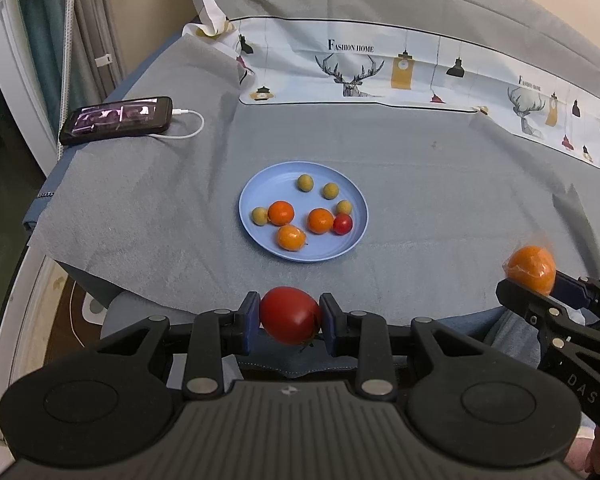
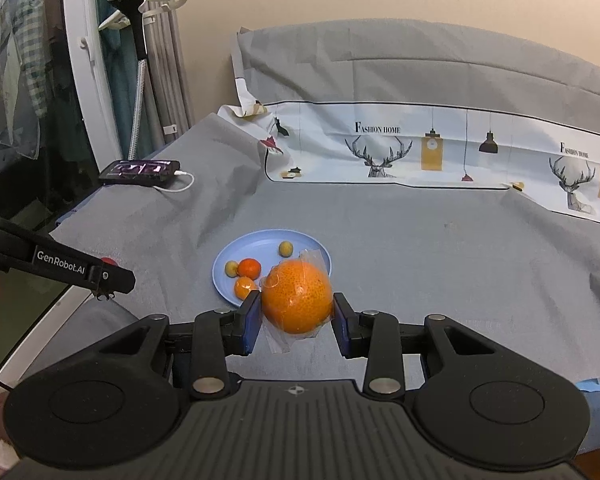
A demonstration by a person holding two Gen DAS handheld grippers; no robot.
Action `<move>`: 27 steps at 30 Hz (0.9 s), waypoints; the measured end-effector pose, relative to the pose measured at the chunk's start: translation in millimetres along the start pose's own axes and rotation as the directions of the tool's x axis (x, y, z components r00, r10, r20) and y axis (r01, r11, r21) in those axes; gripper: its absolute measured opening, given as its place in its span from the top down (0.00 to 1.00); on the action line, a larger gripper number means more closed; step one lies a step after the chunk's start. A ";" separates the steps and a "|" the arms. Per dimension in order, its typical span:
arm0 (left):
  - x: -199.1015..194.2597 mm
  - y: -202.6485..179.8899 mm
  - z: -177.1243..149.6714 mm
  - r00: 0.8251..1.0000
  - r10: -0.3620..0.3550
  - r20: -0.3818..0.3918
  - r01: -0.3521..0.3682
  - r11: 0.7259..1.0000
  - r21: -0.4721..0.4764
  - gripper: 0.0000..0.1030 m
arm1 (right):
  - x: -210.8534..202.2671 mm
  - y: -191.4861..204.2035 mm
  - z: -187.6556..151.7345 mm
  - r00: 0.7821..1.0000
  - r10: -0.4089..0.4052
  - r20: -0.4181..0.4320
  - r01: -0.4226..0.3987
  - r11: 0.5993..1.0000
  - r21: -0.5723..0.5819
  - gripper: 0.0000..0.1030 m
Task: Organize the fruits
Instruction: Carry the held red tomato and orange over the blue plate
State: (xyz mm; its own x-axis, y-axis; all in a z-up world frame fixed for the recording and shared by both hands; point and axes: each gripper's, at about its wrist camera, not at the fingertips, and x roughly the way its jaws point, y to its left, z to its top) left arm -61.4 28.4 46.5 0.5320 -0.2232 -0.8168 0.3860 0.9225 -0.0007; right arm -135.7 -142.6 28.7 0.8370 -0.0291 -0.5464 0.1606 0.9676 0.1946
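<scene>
My left gripper [image 1: 290,316] is shut on a red tomato [image 1: 290,314] and holds it above the near edge of the grey cloth. My right gripper [image 2: 296,314] is shut on a plastic-wrapped orange [image 2: 298,296]; it also shows in the left wrist view [image 1: 532,274] at the right. A blue plate [image 1: 260,184] lies in the middle of the cloth, also seen in the right wrist view [image 2: 228,258]. It holds several small green fruits [image 1: 305,182], three small oranges [image 1: 320,220] and a small red tomato [image 1: 343,224].
A black phone [image 1: 116,120] with a white cable [image 1: 188,126] lies at the far left of the cloth. A printed deer-pattern sheet [image 1: 380,68] lines the back. The bed edge drops off at the left, by a window frame [image 2: 80,80].
</scene>
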 end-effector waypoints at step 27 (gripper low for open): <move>19.5 9.5 5.6 0.999 -0.011 -0.032 0.010 1.000 -0.024 0.66 | 18.2 6.0 2.1 0.998 -0.020 -0.056 0.020 1.000 -0.008 0.63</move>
State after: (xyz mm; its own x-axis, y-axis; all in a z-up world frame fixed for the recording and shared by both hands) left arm -43.2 31.1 33.8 0.5038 -0.2230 -0.8345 0.3728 0.9276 -0.0228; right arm -118.3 -137.8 21.7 0.8030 -0.0344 -0.5949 0.1727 0.9689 0.1772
